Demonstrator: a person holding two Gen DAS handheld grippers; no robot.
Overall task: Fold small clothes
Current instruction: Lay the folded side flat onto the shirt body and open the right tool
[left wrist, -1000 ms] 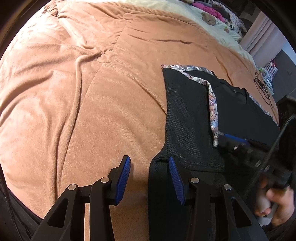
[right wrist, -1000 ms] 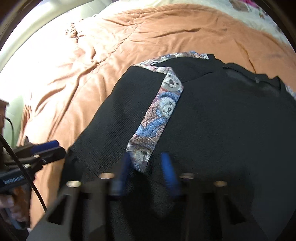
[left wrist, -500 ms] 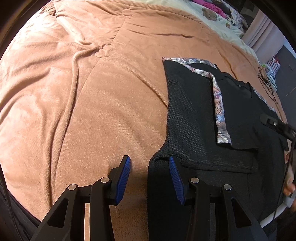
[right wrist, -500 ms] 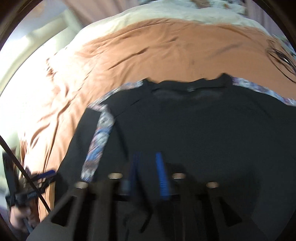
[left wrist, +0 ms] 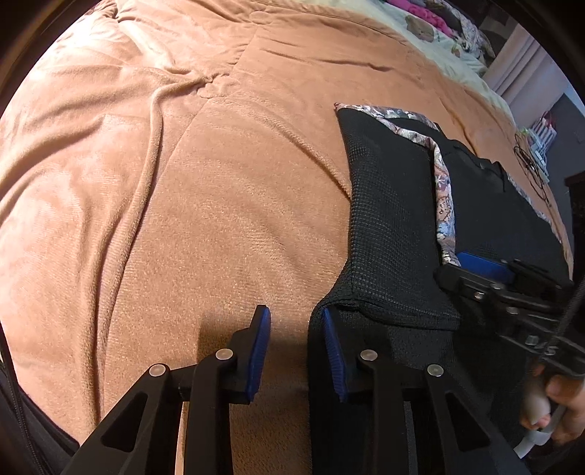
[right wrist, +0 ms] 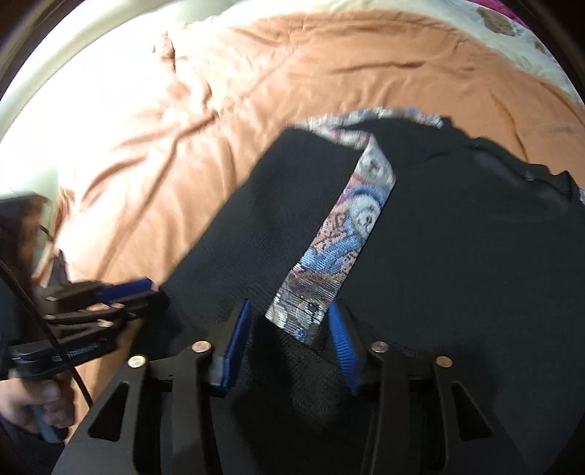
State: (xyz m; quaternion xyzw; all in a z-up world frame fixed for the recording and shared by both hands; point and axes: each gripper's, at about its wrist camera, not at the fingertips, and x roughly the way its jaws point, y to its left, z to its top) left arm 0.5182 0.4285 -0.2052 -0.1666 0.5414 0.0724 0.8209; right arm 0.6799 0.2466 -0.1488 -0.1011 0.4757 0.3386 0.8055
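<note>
A wide bed covered by a rumpled, peach-orange plush blanket (left wrist: 190, 204) is seen filling the space ahead of both tools, with a cream sheet (right wrist: 431, 7) visible at its far edge. On the blanket a black mesh-knit garment (left wrist: 387, 219) is laid flat, ahead and to the right of the left tool, and directly ahead of and beneath the right tool. Its side panel is seen folded inward, so that a patterned woven trim band in blue, pink and grey (right wrist: 340, 241) is turned up across the black fabric and runs toward the right tool.

The left tool (left wrist: 297, 349), black with blue ribbed pads, is held wide open and nothing is gripped by it; its right finger is placed at the near left corner of the garment, while its left finger is set over bare blanket just beside the fabric edge. In the right wrist view the same tool (right wrist: 142, 292) is seen off to the left, low against the garment's edge.

The right tool (right wrist: 289, 347) is likewise held wide open, and the lower end of the trim band is framed between its two pads; whether the pads are touching it cannot be told. In the left wrist view that tool (left wrist: 475, 266) is found to the right, lying over the garment at the band's near end.
</note>
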